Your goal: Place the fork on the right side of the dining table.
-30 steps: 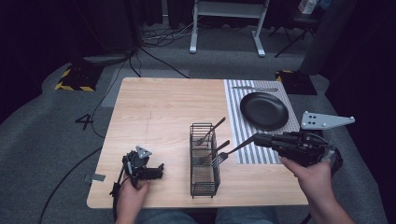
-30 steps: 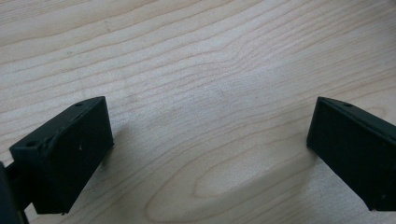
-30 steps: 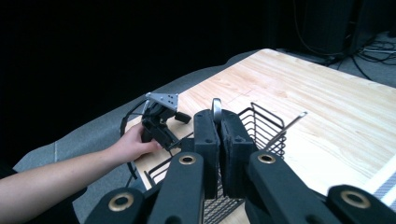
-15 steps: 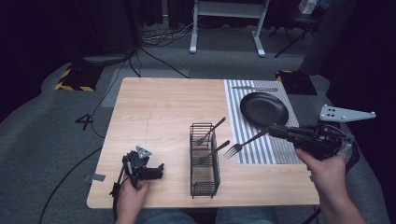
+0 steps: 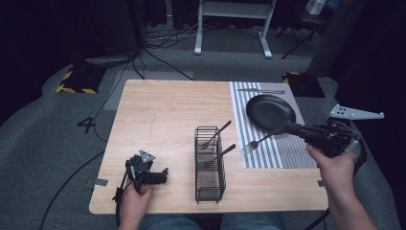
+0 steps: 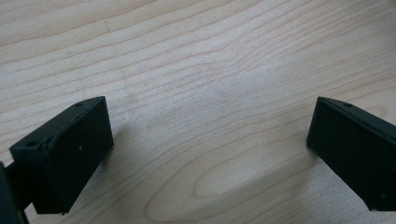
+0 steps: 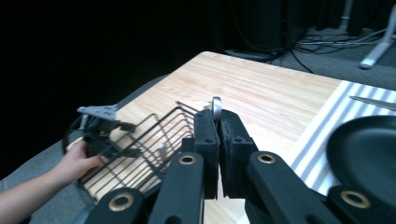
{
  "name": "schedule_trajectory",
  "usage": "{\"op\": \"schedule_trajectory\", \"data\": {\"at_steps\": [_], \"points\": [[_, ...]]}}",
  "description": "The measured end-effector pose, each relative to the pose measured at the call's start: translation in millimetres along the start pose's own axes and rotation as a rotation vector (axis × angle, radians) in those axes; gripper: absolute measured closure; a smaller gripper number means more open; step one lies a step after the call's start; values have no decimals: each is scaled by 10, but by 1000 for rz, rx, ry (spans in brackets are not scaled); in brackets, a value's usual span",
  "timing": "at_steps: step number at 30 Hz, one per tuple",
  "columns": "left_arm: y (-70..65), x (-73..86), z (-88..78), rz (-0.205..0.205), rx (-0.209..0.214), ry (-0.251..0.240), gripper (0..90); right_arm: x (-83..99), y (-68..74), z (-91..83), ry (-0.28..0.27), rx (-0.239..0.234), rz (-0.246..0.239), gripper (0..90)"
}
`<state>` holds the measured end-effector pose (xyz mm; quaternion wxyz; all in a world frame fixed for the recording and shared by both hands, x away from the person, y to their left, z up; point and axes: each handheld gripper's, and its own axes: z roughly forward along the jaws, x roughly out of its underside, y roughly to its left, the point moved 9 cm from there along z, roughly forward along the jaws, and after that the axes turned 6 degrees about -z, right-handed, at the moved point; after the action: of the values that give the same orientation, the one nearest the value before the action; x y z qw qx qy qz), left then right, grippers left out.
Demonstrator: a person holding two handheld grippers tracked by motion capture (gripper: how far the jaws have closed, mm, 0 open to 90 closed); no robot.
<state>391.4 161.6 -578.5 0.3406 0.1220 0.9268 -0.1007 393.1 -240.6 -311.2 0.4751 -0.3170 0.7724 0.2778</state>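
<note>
The fork (image 5: pixel 261 140) is clamped by its handle in the right gripper (image 5: pixel 293 128), jaws fully closed on it. It hangs above the striped mat (image 5: pixel 261 158), just in front of the black plate (image 5: pixel 270 111), well clear of the wire basket (image 5: pixel 209 163). Its long axis runs level, tines toward the basket and handle end toward the right hand (image 5: pixel 335 167), which is the nearer one. The left gripper (image 5: pixel 158 176) rests open and empty on the wooden table (image 5: pixel 163 110). A "4" (image 5: pixel 87 125) is marked on the floor.
</note>
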Motion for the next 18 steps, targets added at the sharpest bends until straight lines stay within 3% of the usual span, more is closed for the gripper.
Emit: {"op": "schedule_trajectory", "data": {"at_steps": [13,18], "points": [[0,0,0,0,0,0,4,137,-507,128,3,104,71,872],[-1,0,0,0,1,0,4,215,-667,217,5,123,109,872]]}}
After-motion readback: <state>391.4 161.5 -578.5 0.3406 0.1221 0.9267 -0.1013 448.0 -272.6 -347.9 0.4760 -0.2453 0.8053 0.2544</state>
